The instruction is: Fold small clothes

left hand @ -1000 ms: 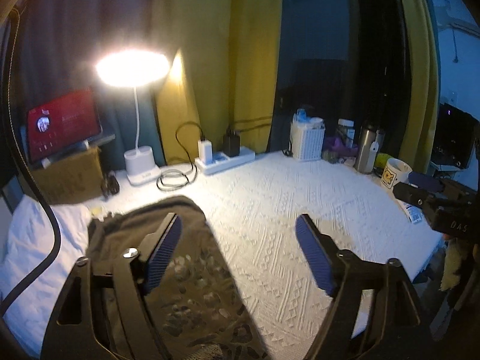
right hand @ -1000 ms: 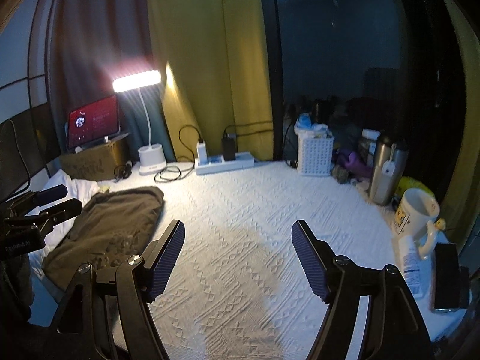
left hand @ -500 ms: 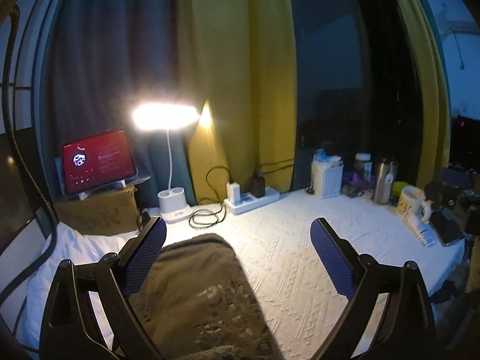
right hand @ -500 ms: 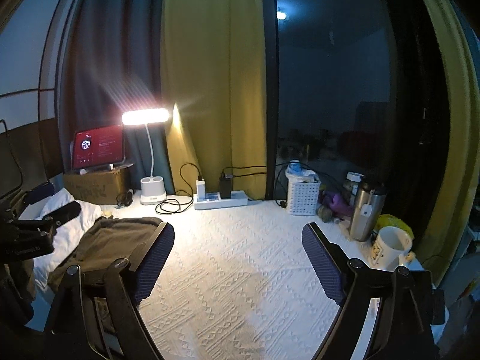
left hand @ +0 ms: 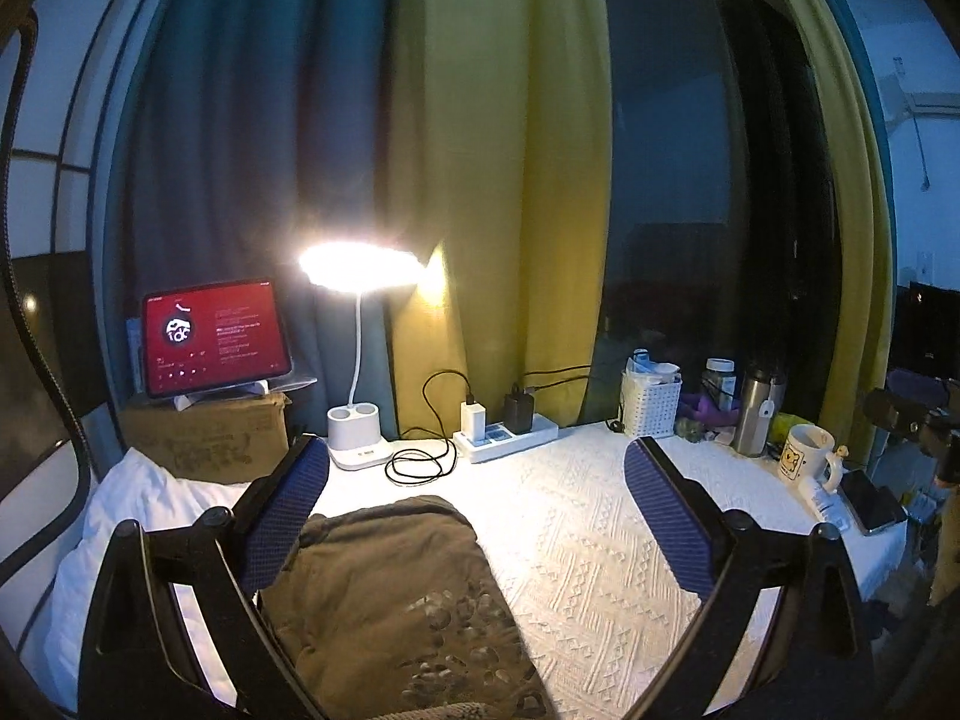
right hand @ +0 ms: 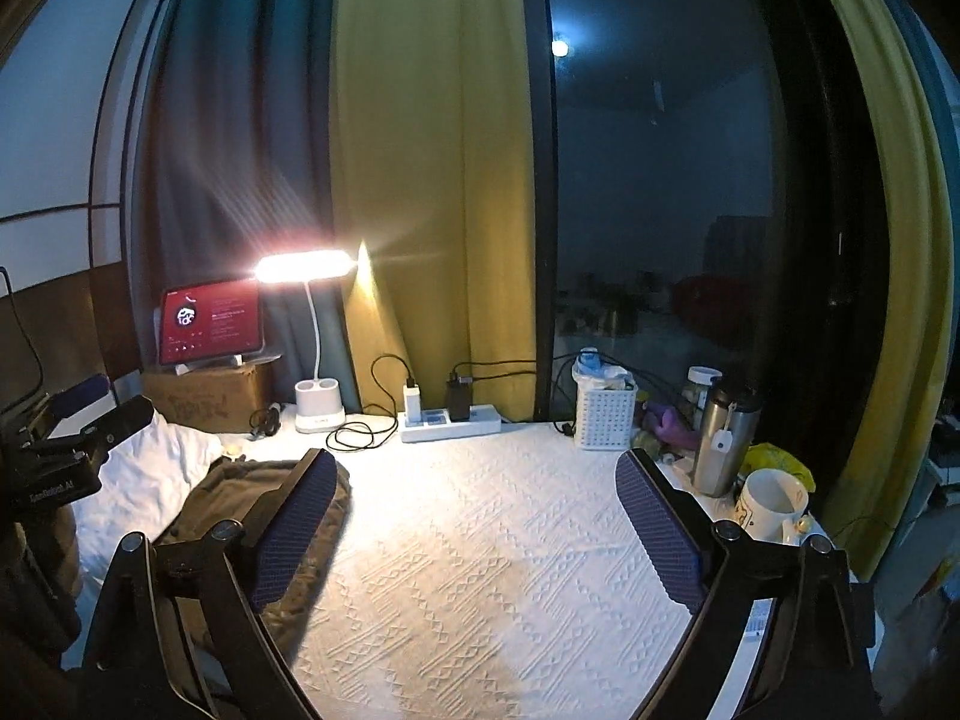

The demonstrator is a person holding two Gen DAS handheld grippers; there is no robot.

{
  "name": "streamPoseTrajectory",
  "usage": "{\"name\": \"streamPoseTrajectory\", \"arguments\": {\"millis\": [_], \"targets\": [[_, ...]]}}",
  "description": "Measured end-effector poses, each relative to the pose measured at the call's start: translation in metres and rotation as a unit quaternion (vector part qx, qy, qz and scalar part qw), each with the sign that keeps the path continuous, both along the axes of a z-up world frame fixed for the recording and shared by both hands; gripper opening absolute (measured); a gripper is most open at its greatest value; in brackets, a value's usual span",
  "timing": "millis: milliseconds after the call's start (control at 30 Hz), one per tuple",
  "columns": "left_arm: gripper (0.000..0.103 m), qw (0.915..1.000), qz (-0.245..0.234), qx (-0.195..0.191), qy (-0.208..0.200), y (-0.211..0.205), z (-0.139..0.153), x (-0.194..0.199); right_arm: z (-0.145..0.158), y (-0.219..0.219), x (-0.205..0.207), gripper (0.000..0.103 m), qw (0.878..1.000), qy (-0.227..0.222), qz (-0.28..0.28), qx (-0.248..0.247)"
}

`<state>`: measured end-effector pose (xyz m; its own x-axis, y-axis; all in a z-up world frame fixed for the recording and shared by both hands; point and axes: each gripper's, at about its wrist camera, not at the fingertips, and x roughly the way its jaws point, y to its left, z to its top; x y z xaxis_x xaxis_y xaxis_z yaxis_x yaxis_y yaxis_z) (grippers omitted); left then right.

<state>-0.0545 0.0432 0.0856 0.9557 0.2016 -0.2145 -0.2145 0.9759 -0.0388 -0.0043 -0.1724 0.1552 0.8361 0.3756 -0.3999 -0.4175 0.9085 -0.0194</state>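
While both grippers hang above the white textured bedspread (right hand: pixel 480 570) with nothing between their pads, the olive-brown garment (left hand: pixel 390 588) lies flat on the bedspread's left side, its left edge against a white pillow (left hand: pixel 120 516). Yellow curtains (left hand: pixel 480 180) hang behind. Left gripper (left hand: pixel 477 516): jaws wide apart, left pad over the garment's edge, not touching it as far as I can tell. Right gripper (right hand: pixel 474 531): jaws wide apart over bare bedspread, garment to its left. Cardboard box (left hand: pixel 204 438) carries a red-screened tablet (left hand: pixel 213 345). Lit desk lamp (left hand: pixel 360 267) beside it, then power strip (left hand: pixel 504 435), white basket (left hand: pixel 651 405), steel flask (left hand: pixel 756 414), mug (left hand: pixel 804 459)
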Motion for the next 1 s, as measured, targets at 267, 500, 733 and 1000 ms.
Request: {"name": "streamPoseTrajectory", "arguments": {"millis": [267,500,733,1000], "targets": [[0.098,0.9998,-0.011,-0.006,0.012,-0.002,-0.004,0.002,-0.008,0.007,0.006,0.095,1.0,0.014,0.005,-0.008],[0.098,0.9998,-0.011,-0.009,0.012,-0.003,-0.005,0.003,-0.01,0.008,0.008,0.095,1.0,0.019,0.006,-0.007],[0.099,0.9998,-0.013,-0.007,0.013,-0.006,-0.004,0.004,-0.012,0.008,0.009,0.095,1.0,0.02,0.005,-0.01],[0.099,0.9998,-0.015,-0.008,0.011,-0.006,-0.004,0.004,-0.012,0.007,0.01,0.095,1.0,0.02,0.007,-0.01]]}}
